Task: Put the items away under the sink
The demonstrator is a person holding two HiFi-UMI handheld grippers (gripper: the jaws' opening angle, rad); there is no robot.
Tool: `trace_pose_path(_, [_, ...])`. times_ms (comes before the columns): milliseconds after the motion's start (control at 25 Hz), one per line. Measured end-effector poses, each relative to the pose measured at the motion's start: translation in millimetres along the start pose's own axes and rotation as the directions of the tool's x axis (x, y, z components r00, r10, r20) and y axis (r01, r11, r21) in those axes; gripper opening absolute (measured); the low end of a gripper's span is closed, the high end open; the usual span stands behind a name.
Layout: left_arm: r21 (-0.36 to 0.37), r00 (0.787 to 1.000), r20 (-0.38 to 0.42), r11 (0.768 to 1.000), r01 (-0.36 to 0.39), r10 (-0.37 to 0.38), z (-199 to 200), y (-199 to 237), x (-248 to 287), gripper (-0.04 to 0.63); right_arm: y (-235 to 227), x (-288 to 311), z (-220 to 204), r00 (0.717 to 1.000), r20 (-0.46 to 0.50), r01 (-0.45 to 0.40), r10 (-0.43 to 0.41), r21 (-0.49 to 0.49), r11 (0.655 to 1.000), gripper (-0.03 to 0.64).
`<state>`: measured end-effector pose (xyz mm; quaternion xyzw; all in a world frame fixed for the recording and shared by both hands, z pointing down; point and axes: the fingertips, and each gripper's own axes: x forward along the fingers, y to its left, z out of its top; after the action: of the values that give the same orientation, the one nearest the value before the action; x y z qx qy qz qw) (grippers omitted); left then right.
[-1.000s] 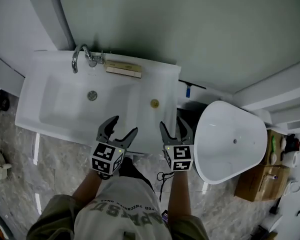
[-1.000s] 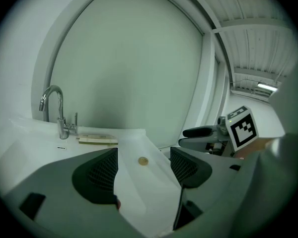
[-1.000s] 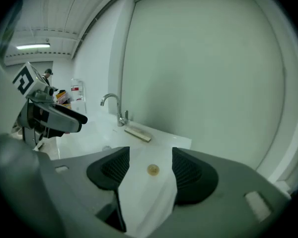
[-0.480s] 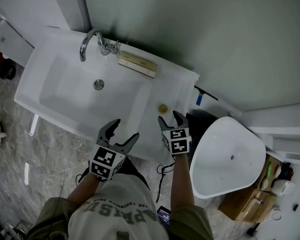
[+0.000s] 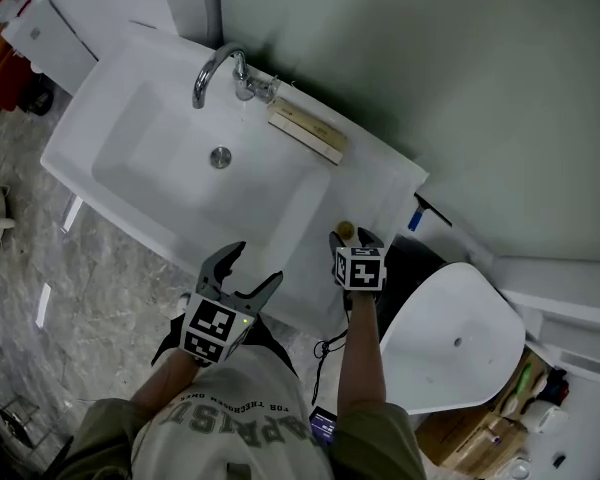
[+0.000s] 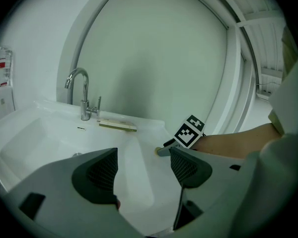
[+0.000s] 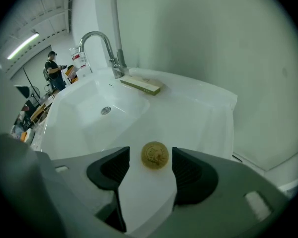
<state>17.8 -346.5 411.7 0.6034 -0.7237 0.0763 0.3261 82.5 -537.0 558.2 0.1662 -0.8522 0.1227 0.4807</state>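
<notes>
A small round gold item [image 7: 155, 155] lies on the flat right ledge of the white sink [image 5: 180, 138]. My right gripper [image 7: 148, 161] is open with its jaws on either side of the gold item [image 5: 346, 231], not touching it. A long pale wooden block [image 5: 307, 132] rests behind the basin next to the chrome tap [image 5: 220, 73]; the block [image 7: 141, 84] and the block [image 6: 117, 126] show in both gripper views. My left gripper [image 5: 243, 271] hangs open over the sink's front edge, empty; in its own view my left gripper [image 6: 141, 166] looks towards my right gripper [image 6: 165, 148].
A white oval toilet lid [image 5: 448, 340] sits to the right of the sink. A brown shelf with bottles [image 5: 500, 428] stands at the far right. The floor [image 5: 80, 298] is grey marble tile. A person [image 7: 53, 69] stands far off in the right gripper view.
My right gripper has moved forward over the ledge until its jaws flank the gold item. The head view has shifted, so the sink sits more to the right. My left gripper barely moved.
</notes>
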Motion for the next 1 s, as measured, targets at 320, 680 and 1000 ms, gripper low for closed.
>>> trace_pose_path(320, [-0.027, 1.0, -0.011, 0.999, -0.026, 0.026, -3.5, 8.6, -1.7, 0.318, -5.5, 15.5, -11.4, 0.998, -0.068, -0.006, 0.009, 0.045, 0.999, 0.258])
trace_pose_path(680, [-0.031, 0.999, -0.038, 0.999, -0.023, 0.021, -16.4, 12.2, -1.0, 0.318, -13.0, 16.7, -11.4, 0.998, -0.067, -0.003, 0.007, 0.069, 0.998, 0.238])
trace_pose_path(1000, [-0.04, 0.999, -0.041, 0.999, -0.032, 0.03, -23.0, 24.0, -11.6, 0.318, -14.4, 12.2, -12.2, 0.996, -0.083, 0.039, -0.033, 0.07, 0.997, 0.192])
